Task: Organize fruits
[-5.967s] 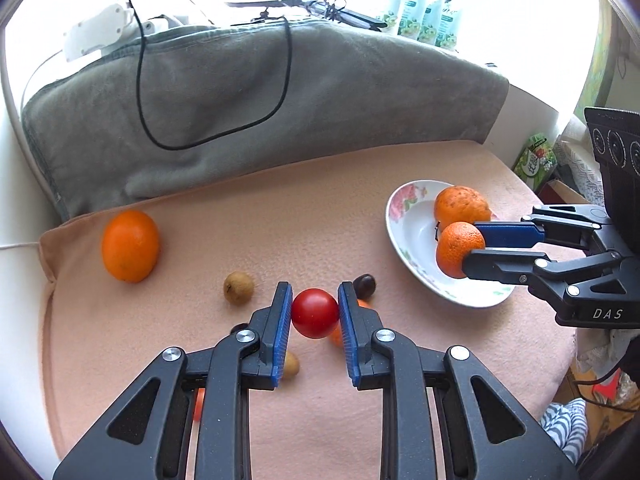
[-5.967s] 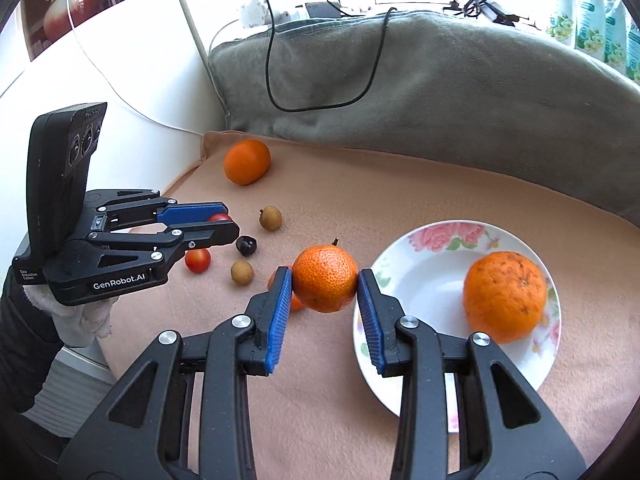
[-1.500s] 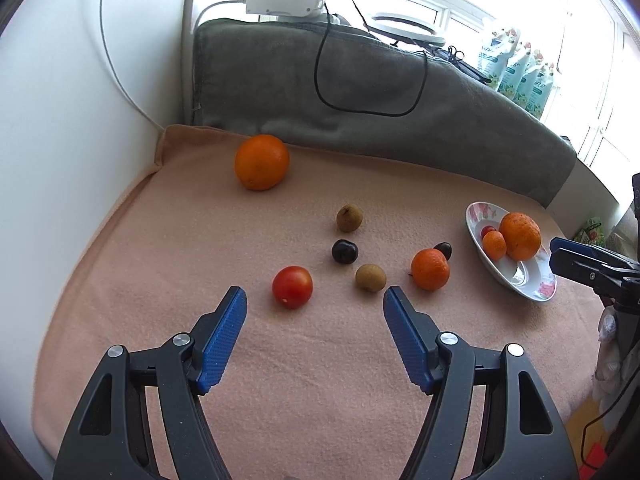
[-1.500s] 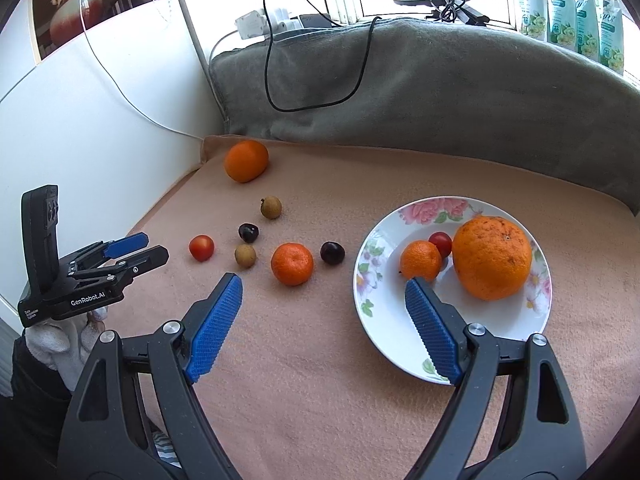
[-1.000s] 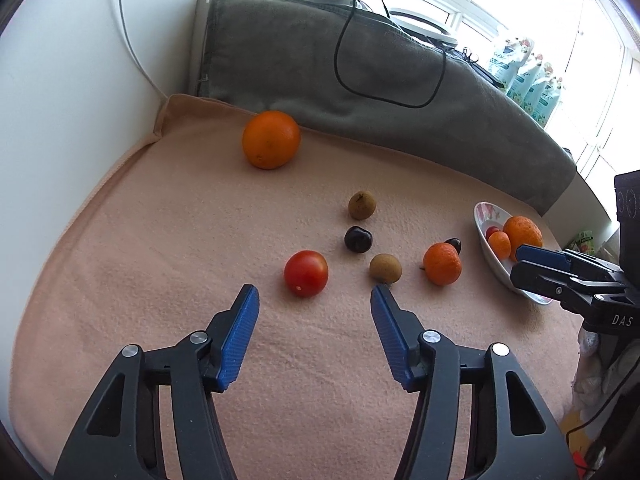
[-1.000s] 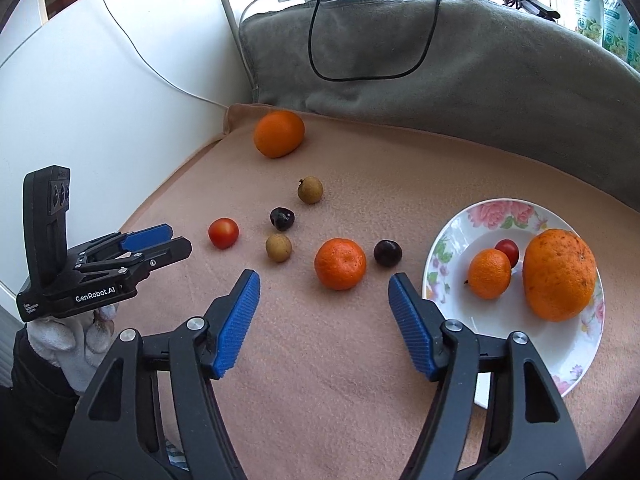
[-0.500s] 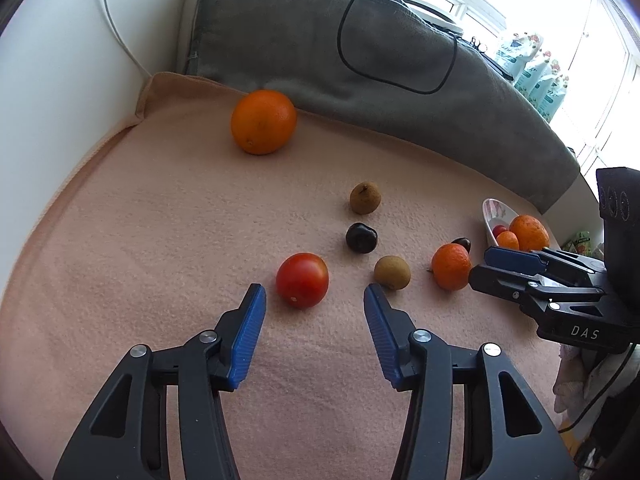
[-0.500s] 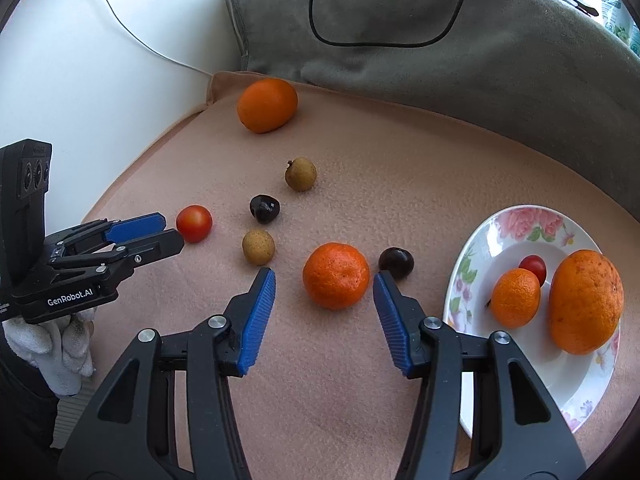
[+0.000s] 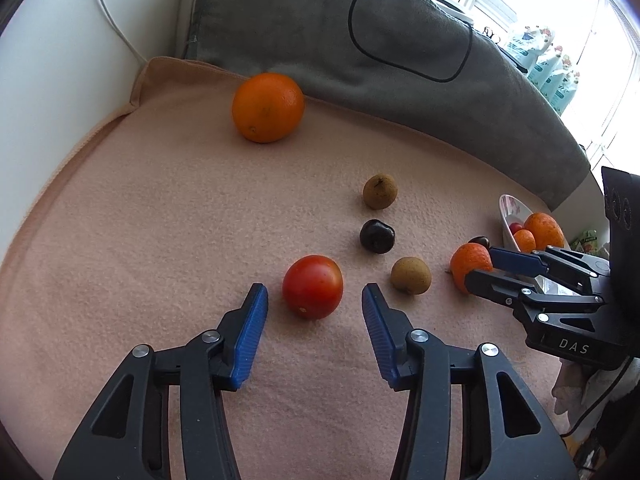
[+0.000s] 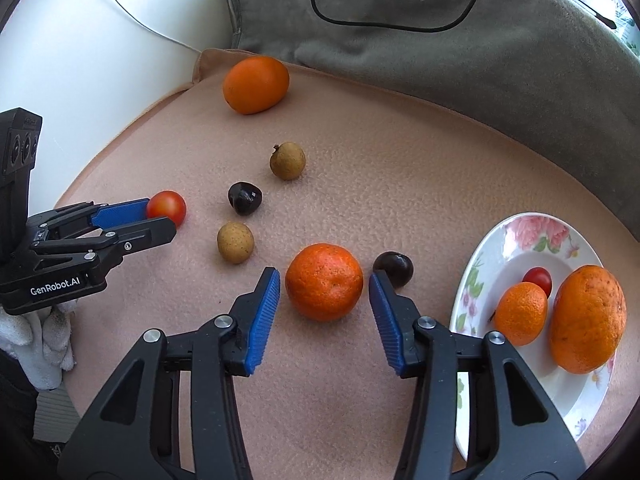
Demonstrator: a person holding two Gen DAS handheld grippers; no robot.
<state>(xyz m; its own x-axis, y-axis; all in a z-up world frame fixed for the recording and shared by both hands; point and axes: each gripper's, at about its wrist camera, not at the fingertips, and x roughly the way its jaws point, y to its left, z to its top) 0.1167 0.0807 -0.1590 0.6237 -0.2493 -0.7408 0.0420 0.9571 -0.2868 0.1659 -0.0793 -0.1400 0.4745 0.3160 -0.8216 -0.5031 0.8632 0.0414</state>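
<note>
Both tools have come down onto the peach blanket (image 10: 400, 168) since half a second ago, each now straddling a fruit. Nearest the plate (image 10: 516, 236), the right gripper (image 10: 323, 300) stands wide around the loose mandarin (image 10: 324, 281), pads just beside its flanks but not touching, a dark cherry (image 10: 394, 268) against the plate-side finger. A second ago those fingers were spread wider and well short of it. Farther from the plate, the left gripper (image 9: 314, 316) is likewise parted about the red tomato (image 9: 313, 286), clear gaps either side; a second and a half ago it hovered high with the tomato far ahead.

The plate already holds a big orange (image 10: 586, 318), a small mandarin (image 10: 520, 312) and a cherry tomato (image 10: 537, 279), none there six seconds ago. So likely two pickups are about to close together.

Beyond, away from the plate: two longans (image 10: 235, 242) (image 10: 287, 161), another cherry (image 10: 245, 198), and farthest, the large orange (image 10: 256, 85) by the grey cushion (image 10: 440, 52)
</note>
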